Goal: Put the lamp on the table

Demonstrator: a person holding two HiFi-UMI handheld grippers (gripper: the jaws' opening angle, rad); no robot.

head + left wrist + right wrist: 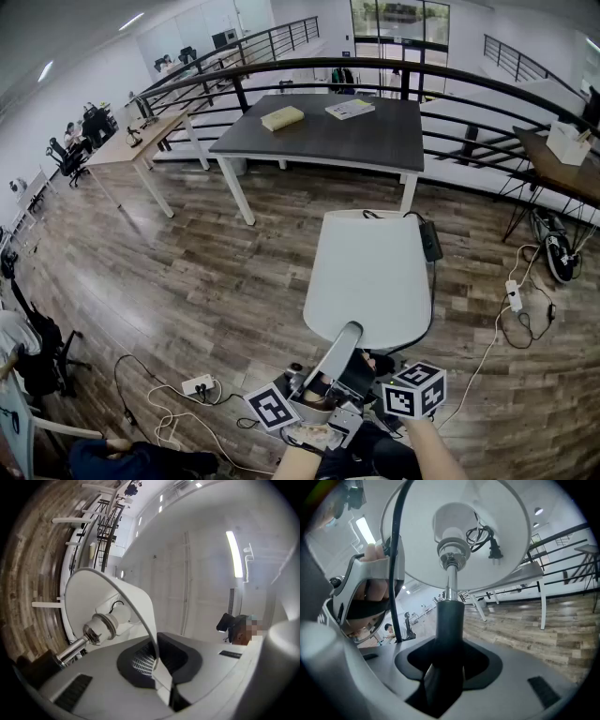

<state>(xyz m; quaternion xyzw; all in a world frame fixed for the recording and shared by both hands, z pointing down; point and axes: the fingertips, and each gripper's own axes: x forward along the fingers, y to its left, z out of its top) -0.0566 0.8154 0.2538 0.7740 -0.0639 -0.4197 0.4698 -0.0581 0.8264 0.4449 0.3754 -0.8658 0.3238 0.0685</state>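
I carry a lamp with a wide white shade point(370, 277) above the wooden floor, short of the dark table point(375, 141). My left gripper point(339, 349) points upward and is shut on the shade's thin rim point(154, 660); its view looks inside at the bulb point(115, 616) and metal socket. My right gripper point(364, 372) is shut on the lamp's dark stem point(449, 620), seen from beneath the shade point(497, 536). The black cord point(396, 573) runs over the rim, and its plug point(492, 550) lies inside the shade. The lamp's base is hidden.
The dark table holds a tan book point(282, 118) and a magazine point(350, 109), backed by a black railing point(281, 70). A wooden desk point(141, 141) stands left. A power strip point(199, 384) and cables lie on the floor; another cable point(514, 300) runs right.
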